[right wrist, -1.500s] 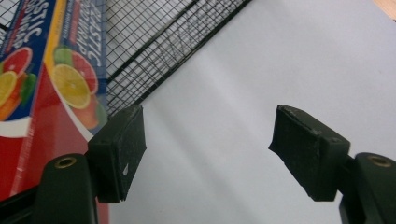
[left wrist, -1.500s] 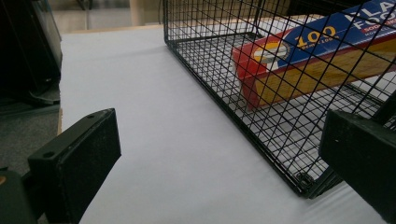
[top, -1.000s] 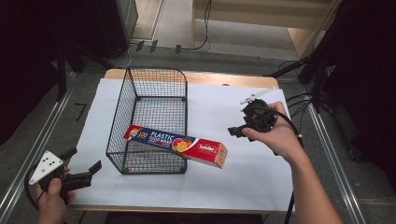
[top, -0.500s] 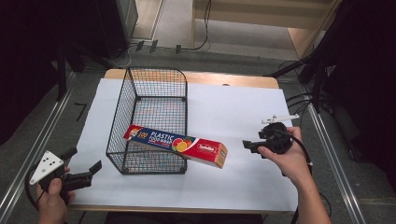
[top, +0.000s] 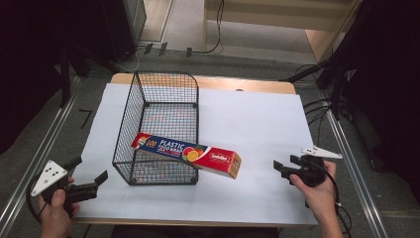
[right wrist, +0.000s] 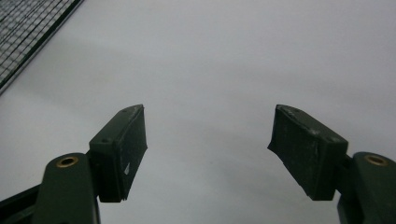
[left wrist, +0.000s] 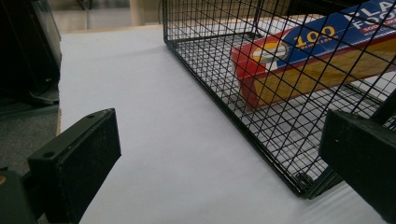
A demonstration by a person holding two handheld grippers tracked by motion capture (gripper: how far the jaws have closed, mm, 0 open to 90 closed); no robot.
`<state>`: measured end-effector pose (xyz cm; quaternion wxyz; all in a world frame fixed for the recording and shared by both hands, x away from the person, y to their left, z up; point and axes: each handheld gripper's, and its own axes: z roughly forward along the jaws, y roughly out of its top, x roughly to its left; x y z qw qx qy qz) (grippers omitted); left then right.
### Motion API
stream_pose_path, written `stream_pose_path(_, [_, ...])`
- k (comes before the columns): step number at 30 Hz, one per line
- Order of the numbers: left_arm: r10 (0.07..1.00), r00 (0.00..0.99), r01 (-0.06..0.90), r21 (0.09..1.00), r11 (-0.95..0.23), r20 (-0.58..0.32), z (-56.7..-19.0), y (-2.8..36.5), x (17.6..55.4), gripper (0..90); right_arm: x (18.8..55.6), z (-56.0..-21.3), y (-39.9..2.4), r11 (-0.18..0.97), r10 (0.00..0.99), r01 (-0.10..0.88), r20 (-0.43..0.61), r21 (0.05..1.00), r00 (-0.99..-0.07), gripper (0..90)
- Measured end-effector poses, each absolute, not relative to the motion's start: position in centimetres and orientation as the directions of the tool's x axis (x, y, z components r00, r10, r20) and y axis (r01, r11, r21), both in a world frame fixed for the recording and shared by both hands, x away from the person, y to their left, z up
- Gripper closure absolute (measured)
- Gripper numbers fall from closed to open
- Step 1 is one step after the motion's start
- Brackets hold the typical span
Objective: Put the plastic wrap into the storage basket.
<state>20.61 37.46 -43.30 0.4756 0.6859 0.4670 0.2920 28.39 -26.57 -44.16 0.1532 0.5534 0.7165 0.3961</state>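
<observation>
Room: dark surroundings, grey floor, cables [top: 324, 106] trailing past the desk's right edge, a pale wooden piece of furniture beyond the far side.
Desk: wooden top [top: 257, 85] showing as a strip along the far edge, the rest covered by a white sheet [top: 257, 129].
Basket: black wire basket [top: 166, 94] standing upright on the left half of the sheet, open at the top.
Box: long plastic-wrap box [top: 185, 154] lying tilted across the basket's near right wall, its red end [left wrist: 245, 70] inside the basket, its other end sticking out over the sheet toward the right.
Left hand: a hand [top: 54, 213] at the desk's near left corner, forearm coming up from below, holding the left gripper [top: 88, 173] low and pointed toward the basket's near left corner.
Left gripper state: jaws spread wide, nothing between them.
Right hand: a hand [top: 319, 191] by the near right edge, holding the right gripper [top: 285, 164] just above the sheet, pointed left toward the box's free end, apart from it.
Right gripper state: jaws spread, only bare sheet between them.
</observation>
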Motion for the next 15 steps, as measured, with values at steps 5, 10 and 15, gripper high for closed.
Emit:
stream_pose_path(5, [0.918, 0.393, 0.361, 0.926, -0.107, -0.048, -43.2, 37.6, 20.5, 0.0, 26.9, -45.4, -28.5, 0.005, 0.940, 0.640, 0.214, 0.768, -0.264, 28.1])
stream_pose_path(10, [0.918, 0.394, 0.361, 0.926, -0.110, -0.045, -43.2, 37.6, 20.6, 0.0, 26.6, -45.9, -29.6, -0.052, 0.947, 0.627, 0.238, 0.777, -0.216, 29.1])
stream_pose_path(15, [0.916, 0.399, 0.361, 0.925, -0.120, -0.036, -43.2, 37.5, 20.7, 0.0, 26.8, -46.0, -29.2, -0.048, 0.945, 0.633, 0.241, 0.773, -0.222, 29.0])
